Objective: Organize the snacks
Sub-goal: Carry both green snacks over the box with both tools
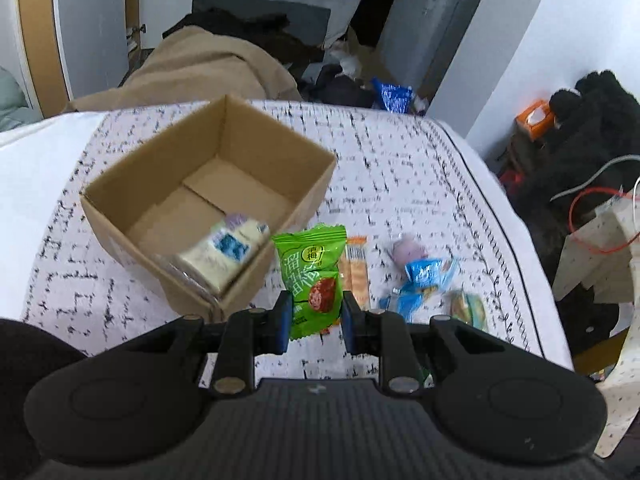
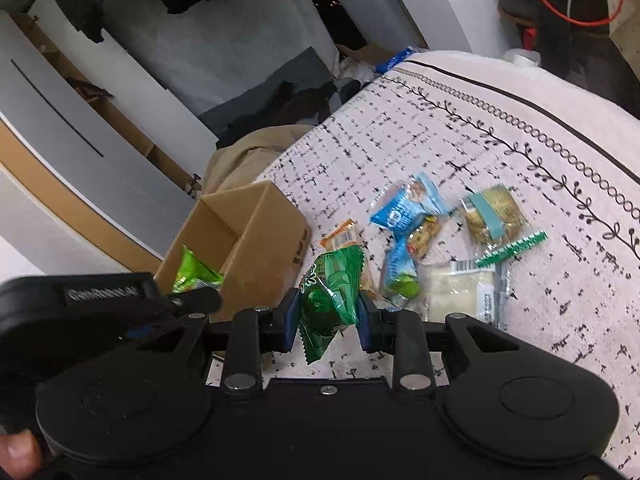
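Your left gripper [image 1: 314,316], clamped on the lime packet [image 1: 312,280], sits nearer the box [image 1: 280,152]; right gripper [image 2: 329,316] grips the dark-green packet [image 2: 330,292]

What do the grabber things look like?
Each gripper is black plastic: a ribbed body, two round discs, silver bolts and blue pads on the fingers. See the left gripper and right gripper. The left one's side carries pale raised lettering. No sleeve clearly shows.

I see a bright green packet [image 1: 314,280] with a red fruit print, a darker green packet [image 2: 330,300], a plain brown cardboard box [image 1: 208,184], and a white cloth [image 1: 400,184] flecked black.
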The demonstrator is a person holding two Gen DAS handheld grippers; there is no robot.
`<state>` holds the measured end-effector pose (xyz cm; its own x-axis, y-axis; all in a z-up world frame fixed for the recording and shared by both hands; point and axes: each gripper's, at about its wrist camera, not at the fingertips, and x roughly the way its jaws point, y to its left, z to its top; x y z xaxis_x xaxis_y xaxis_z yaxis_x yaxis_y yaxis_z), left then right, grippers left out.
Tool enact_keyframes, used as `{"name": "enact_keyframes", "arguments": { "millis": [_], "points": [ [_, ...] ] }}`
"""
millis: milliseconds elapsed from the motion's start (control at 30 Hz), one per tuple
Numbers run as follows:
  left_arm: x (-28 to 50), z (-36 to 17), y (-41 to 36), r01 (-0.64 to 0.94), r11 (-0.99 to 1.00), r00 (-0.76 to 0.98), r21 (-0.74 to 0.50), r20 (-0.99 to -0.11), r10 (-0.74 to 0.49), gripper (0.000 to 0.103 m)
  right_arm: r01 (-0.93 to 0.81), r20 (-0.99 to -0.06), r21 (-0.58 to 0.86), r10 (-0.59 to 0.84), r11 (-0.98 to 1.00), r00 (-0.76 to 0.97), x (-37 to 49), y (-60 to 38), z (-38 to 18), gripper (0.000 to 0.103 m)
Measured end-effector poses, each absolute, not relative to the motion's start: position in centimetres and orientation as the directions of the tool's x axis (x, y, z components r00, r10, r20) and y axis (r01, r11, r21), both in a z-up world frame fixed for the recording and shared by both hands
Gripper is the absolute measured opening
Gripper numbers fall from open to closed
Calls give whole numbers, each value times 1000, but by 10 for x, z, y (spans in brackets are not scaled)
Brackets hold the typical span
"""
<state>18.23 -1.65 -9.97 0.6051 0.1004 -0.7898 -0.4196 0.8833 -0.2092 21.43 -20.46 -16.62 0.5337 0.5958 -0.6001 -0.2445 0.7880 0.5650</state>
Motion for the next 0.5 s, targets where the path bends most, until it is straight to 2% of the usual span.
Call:
{"name": "enact_keyframes", "arguments": {
  "millis": [500],
  "points": [
    [183,-70,34,-461,859,641,-222,-753,149,24,-336,-543,562,644,756,539,219,-184,-148,29]
  ]
}}
